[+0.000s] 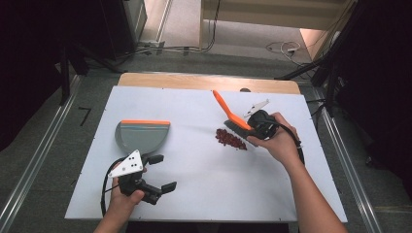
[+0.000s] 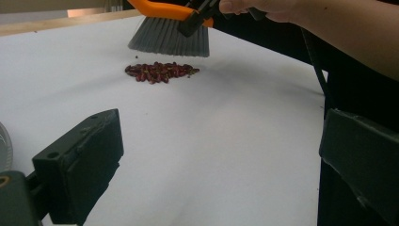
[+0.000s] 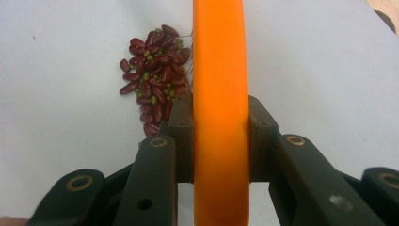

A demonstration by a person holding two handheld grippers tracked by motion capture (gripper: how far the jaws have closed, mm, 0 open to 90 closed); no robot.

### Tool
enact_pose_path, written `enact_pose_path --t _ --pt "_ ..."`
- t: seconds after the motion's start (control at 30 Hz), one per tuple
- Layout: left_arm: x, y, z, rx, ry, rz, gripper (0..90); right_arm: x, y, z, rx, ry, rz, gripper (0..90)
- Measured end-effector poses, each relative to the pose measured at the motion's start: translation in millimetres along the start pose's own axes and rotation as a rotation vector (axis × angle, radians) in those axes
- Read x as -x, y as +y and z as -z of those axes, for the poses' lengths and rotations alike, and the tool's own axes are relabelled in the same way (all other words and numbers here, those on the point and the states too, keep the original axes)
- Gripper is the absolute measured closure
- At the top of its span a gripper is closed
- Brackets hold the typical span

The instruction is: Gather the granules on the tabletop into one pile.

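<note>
From above I see the table (image 1: pixel 204 194), the dustpan (image 1: pixel 141 135) by my left gripper (image 1: pixel 160 172), its jaws wide apart and empty, and my right gripper (image 1: pixel 252 127) clamped on the brush (image 1: pixel 228 112). My left gripper view alone shows the bristles hanging just above the beans (image 2: pixel 161 72). My right gripper view adds green bits among them, though the orange handle hides part of the pile and the bristles.

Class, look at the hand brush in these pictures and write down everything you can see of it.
The brush has a long, flat orange handle, plastic by its look, and a block of grey bristles. The right gripper is shut on the handle, one black jaw on each side. The brush is held tilted, handle pointing up and away from the person, bristles down. In the left gripper view the bristle tips hang just above a small heap of dark red beans on the white table, not touching it.
</note>
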State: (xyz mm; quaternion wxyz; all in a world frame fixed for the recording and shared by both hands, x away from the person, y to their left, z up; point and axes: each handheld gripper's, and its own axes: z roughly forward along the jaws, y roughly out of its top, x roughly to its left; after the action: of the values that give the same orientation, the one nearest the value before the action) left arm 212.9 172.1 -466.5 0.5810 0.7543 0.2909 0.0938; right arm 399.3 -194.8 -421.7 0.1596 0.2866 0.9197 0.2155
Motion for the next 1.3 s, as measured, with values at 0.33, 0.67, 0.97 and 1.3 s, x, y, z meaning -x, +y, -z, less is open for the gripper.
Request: enact_pose_path --t 0.33,0.67,0.97,1.3 --pt "0.3 -0.1 -0.6 0.000 0.000 0.001 1.2 1.9 -5.9 14.9 0.065 0.015 -0.057 68.4" --pt "-0.2 -0.3 -1.0 0.002 0.002 0.001 1.2 1.8 -21.5 19.9 0.110 0.026 -0.138 68.4" --pt "0.2 0.0 -2.0 0.000 0.001 0.001 1.2 7.5 -0.9 -2.7 -0.019 -0.115 -0.058 68.4" --pt "-1.5 -0.9 1.2 0.004 0.004 0.003 1.2 3.1 10.0 -25.0 -0.087 -0.105 0.096 68.4"
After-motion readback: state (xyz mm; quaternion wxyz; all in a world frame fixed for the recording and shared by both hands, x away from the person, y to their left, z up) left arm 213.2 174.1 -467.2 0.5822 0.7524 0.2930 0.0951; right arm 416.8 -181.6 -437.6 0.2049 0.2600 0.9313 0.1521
